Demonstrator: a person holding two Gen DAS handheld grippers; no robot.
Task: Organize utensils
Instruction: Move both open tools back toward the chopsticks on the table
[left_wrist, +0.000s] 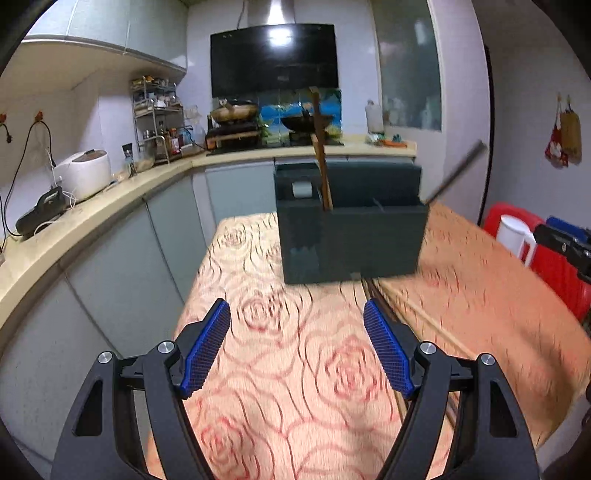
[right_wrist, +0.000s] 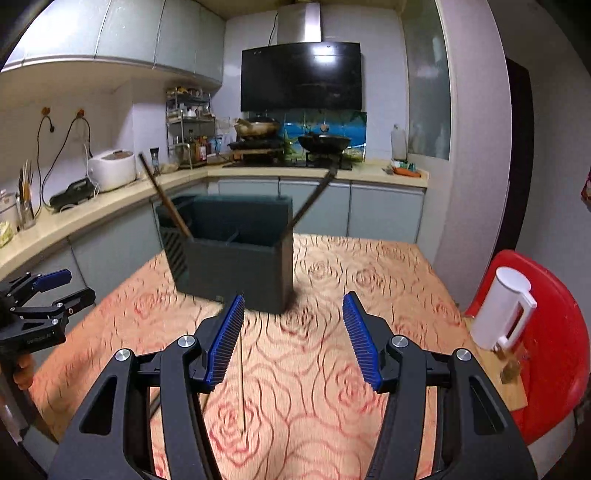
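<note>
Left wrist view: the left hand-held gripper (left_wrist: 297, 345) hangs over the tabletop (left_wrist: 295, 369) with its blue pads (left_wrist: 207, 347) spread apart and nothing between them. Ahead, near the tabletop's far end, stands the holder (left_wrist: 351, 225), a dark grey-green box with a tall back wall, a lower front wall and inner dividers. A brown wooden utensil (left_wrist: 320, 147) stands in its left part, nearly upright, its long axis leaning slightly left toward the top. A dark thin utensil (left_wrist: 458, 171), blurred, rises from the right corner and slants up to the right. A long dark stick (left_wrist: 384, 306) lies flat on the cloth, running from the holder's base toward the camera, just beside the right pad.

Right wrist view: the right hand-held gripper (right_wrist: 293, 339) is likewise released, pads (right_wrist: 225, 339) apart and empty. The holder (right_wrist: 236, 258) sits mid-tabletop (right_wrist: 369, 280), seen cornerwise. The wooden utensil (right_wrist: 164, 197) leans up-left from the left compartment; the dark utensil (right_wrist: 314, 195) leans up-right from the right corner. A thin stick (right_wrist: 242, 387) lies on the cloth, running away from the camera beside the left pad. The left hand-held gripper (right_wrist: 64, 286) shows at the left edge, released.
</note>
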